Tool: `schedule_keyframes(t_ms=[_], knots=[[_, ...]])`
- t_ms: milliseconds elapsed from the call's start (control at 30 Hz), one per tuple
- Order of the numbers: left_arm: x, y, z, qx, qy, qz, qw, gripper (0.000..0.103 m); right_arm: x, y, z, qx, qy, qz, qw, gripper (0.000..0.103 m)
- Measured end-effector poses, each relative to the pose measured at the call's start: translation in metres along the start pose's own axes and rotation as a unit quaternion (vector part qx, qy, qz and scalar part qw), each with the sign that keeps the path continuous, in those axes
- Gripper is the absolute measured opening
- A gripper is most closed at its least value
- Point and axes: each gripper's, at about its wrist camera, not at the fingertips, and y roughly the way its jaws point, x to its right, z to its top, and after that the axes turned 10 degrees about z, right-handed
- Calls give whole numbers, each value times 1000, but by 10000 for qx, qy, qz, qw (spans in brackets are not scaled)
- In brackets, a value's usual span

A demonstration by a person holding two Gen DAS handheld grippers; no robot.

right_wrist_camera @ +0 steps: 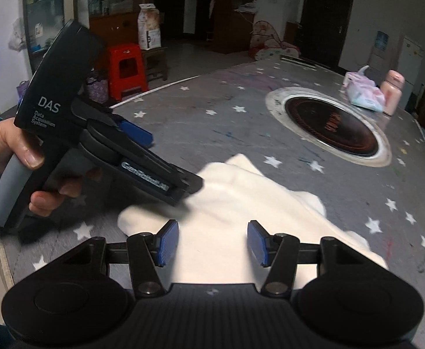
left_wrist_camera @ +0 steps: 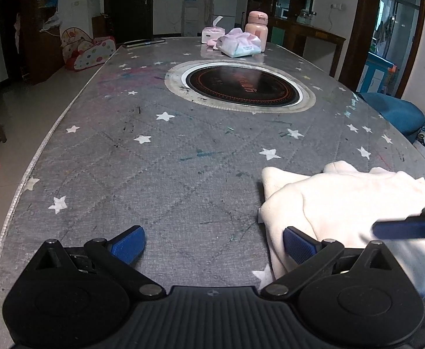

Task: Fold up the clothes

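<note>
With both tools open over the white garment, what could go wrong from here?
1. The white garment lies bunched in layers, so a pinch may catch only the top layer.
2. The left tool and right tool sit close together and might collide.
3. The garment lies near the table edge and may slide off.

The white garment (left_wrist_camera: 343, 203) runs off the left wrist view's right edge, its near part hidden behind the left claw (left_wrist_camera: 214, 247). The right claw (left_wrist_camera: 401, 228) there is blurred and cut off. Lettering on the hotplate (right_wrist_camera: 333, 126) is unreadable.
</note>
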Motion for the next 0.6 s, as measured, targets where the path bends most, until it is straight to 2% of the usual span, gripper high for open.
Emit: schedule_keyframes(t_ms=[100,200,467,600], knots=[[-2,1,0,-5,-35,-18,10000,103,-11,8,-3,-145,-175,2,9997,48],[-3,3,1,-14,-74,-35,10000,103,-19,11,-8,-226,-300,-15,9993,47],[-11,-3,4,-53,-318,-79,9994,102,-25,8,-10,-224,-407,13,9989,47],[-14,-11,7,-9,-382,-114,9992,102,-26,-5,-6,-66,-376,107,9992,46]])
